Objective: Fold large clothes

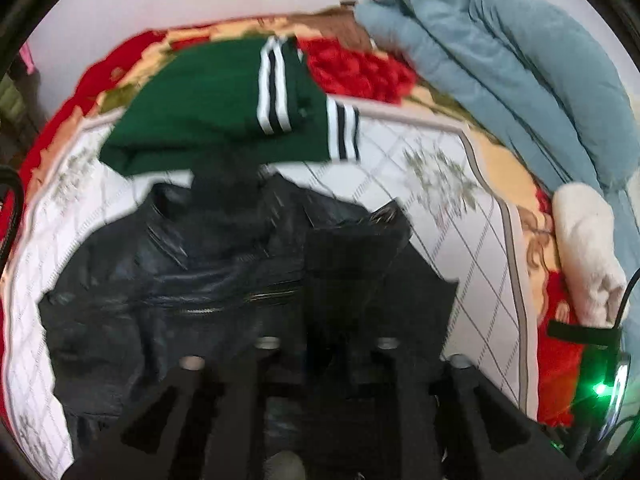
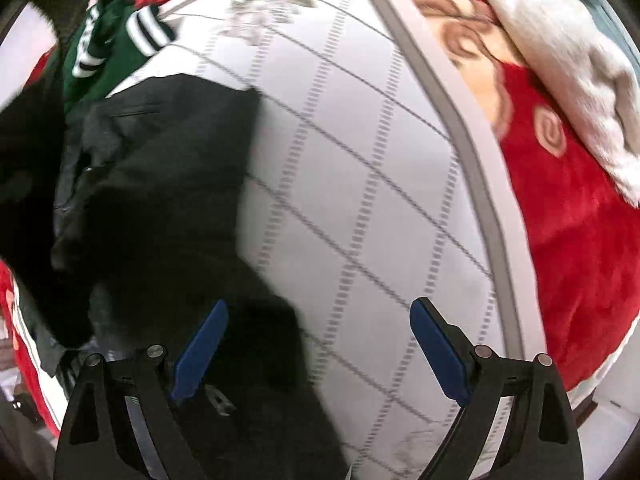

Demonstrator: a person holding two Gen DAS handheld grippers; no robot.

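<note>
In the left wrist view, a black leather jacket with metal zips lies spread across the centre and lower left of the frame on a white quilted bedcover with grey grid lines. Above it, in the upper middle, sits a folded dark green garment with white and black striped cuffs. The left gripper appears clamped on a dark flap of the jacket, lifted at centre right, so a fold looks under way. In the right wrist view the jacket fills the left half; the right gripper, at the bottom, holds its blue pads wide apart over the hem, empty. Next it probably needs to close on that edge.
</note>
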